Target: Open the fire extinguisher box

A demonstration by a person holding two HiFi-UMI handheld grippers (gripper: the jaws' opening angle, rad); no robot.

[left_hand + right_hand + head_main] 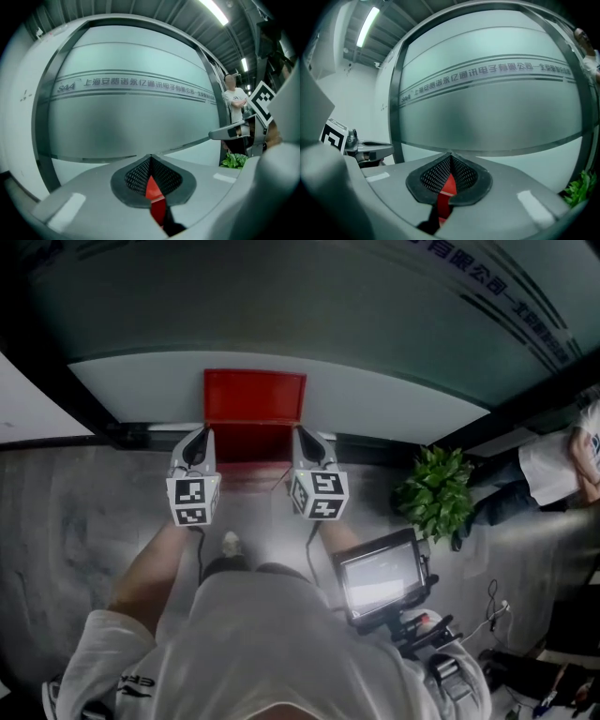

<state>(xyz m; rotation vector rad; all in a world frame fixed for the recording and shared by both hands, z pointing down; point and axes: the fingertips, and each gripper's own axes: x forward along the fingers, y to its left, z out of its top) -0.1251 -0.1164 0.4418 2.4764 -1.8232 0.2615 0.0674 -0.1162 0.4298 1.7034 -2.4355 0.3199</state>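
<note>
Locate the red fire extinguisher box [254,397] on the floor [84,512], backed against the foot of the frosted glass wall [281,306]. Cannot tell from the head view whether its lid stands open or closed.

Find the left gripper [197,448] over the box's front left corner and the right gripper [307,448] over its front right corner, both pointing toward the box. Note one marker cube [193,500] on the near end of the left unit.

Read jaw state in each gripper view:
- Left gripper: pressed together at the tips, nothing pinched. See a sliver of red box through the slit below the tips.
- Right gripper: pressed together at the tips, nothing pinched. See the same red sliver through its slit.

Observe no contact between either gripper and the box that can be confirmed.

Identify, to the right of the box and near the wall, a potted plant [436,491]. Beyond the plant, farther from the box, note a person [561,460] in a white shirt. Well in front of the box and to its right, note a lit monitor [380,579].
</note>
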